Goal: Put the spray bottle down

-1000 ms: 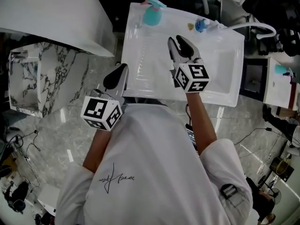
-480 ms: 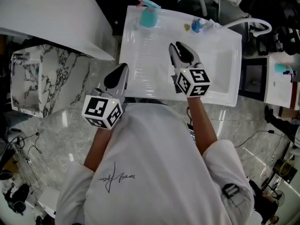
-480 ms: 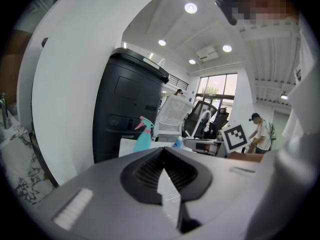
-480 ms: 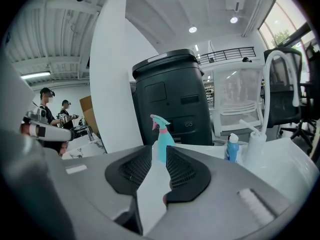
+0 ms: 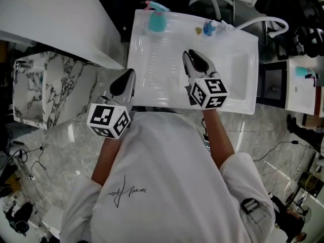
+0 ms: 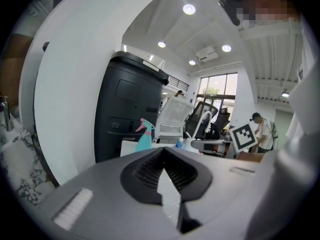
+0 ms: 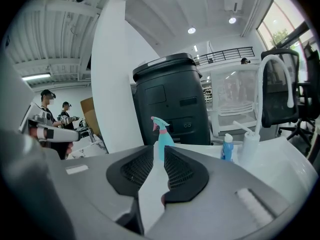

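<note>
In the head view the hands themselves are hidden beneath the marker cubes (image 5: 108, 120), so nearest the camera only the forearms (image 5: 220, 135) and the white shirt (image 5: 152, 186) are seen. The left gripper (image 5: 131, 72) is held at the near left edge of the white table (image 5: 167, 49). In its own view its jaws are seen drawn together at the tips, and nothing is caught between them. The right gripper (image 5: 190, 54) is held above the middle of the table and is pointed away from the person. Its jaws have just been closing, yet a narrow gap is left between the pads (the table top and the distant bottle are seen through it), and nothing is gripped or touched.

The spray bottle (image 5: 157, 18) is set upright at the far left corner of the table, well apart from both grippers. In the right gripper view its lower half is cut off by the jaws. In the left gripper view only its pink-and-teal head and shoulder are shown above the gripper's body. A small blue bottle (image 5: 209, 28) is stood farther right along the far edge. Beyond the table a black bin (image 7: 172, 94) is seen, and the figures (image 7: 47, 109) in the far background are too small to be made out.
</note>
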Motion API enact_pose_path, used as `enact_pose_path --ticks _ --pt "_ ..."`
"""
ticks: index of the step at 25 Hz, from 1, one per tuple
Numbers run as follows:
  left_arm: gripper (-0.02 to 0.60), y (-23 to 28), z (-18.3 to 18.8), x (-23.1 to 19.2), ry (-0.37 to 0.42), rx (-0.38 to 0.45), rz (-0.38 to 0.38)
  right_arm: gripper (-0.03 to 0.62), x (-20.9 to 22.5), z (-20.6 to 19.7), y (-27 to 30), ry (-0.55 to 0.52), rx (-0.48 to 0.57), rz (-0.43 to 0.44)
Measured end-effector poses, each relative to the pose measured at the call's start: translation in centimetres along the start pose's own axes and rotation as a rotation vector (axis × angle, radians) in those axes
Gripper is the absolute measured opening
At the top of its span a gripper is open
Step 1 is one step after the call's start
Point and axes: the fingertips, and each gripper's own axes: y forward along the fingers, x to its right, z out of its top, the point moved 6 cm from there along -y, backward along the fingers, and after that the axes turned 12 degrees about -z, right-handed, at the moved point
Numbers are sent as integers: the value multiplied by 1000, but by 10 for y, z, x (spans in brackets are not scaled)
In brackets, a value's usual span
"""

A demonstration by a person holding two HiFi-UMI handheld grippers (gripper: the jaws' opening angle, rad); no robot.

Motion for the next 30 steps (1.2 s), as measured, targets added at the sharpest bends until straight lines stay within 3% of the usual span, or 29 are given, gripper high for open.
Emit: enact_pose_path --ticks 30 --pt "48 -5 -8 5 -7 -2 28 -5 13 -11 -55 17 -73 5"
